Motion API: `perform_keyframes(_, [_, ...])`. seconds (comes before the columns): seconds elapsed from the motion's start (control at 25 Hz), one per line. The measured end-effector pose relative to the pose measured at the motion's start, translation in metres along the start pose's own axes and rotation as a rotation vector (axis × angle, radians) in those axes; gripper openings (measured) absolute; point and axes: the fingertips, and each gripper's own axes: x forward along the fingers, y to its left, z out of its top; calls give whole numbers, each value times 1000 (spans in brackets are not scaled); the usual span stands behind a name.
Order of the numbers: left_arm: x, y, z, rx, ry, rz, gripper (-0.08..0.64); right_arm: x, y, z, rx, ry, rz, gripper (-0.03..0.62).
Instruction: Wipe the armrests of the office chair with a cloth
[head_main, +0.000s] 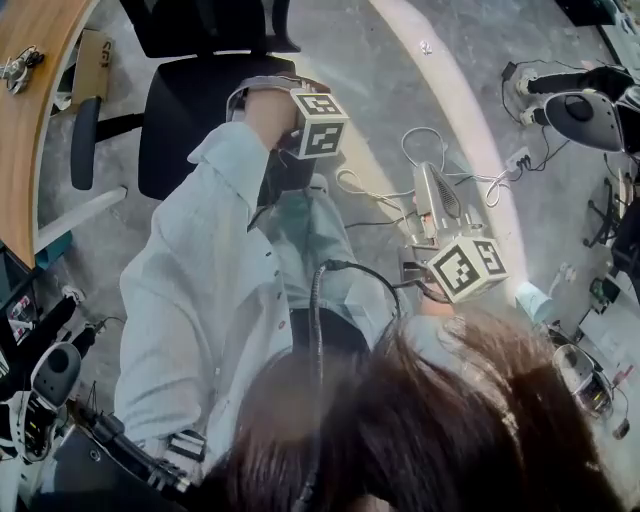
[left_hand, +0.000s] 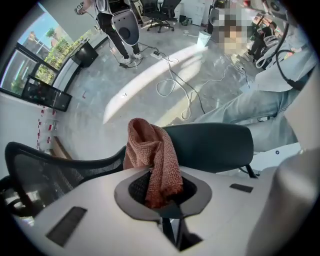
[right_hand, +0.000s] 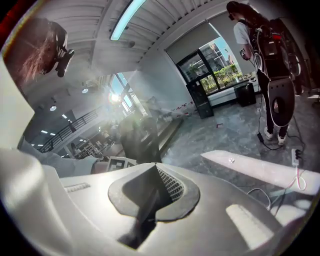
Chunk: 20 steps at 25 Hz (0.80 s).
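Observation:
My left gripper (left_hand: 162, 197) is shut on a reddish-brown cloth (left_hand: 152, 160), which bunches up out of the jaws. Right behind the cloth lies a black armrest pad (left_hand: 210, 145) of the office chair; whether the cloth touches it I cannot tell. The chair's mesh back (left_hand: 50, 172) shows at the left. In the head view the left gripper (head_main: 312, 125) hangs over the right side of the black chair (head_main: 190, 120), hiding the cloth and that armrest. The chair's other armrest (head_main: 85, 140) lies far left. My right gripper (right_hand: 152, 192) (head_main: 462, 265) is shut and empty, held away from the chair.
A wooden desk (head_main: 30, 100) curves along the left. White cables and a power strip (head_main: 420, 180) lie on the grey floor to the right of the chair. A person with a backpack (right_hand: 260, 35) stands farther off. Equipment (head_main: 585, 115) sits at the right.

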Motion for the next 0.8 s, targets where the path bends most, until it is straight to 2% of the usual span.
perform_keyframes(0.2, [6,39,-4,-5,23,56,43,-1,-9,-1,15,-7,-29,0])
perform_keyframes(0.36, [8,44,-1,6,44,58,43,1,-14,4,29,-7,-28,0])
perform_keyframes(0.52, [3,18,10,30,45,6,43,1,-10,7,29,-14,-11,0])
perform_keyframes(0.64, [0,-6,12,70,66,4,43,0,-3,7,28,-18,7,0])
perform_keyframes(0.8, [-11,-38,12,45,48,-41,43,-3,8,8,18,-23,32,0])
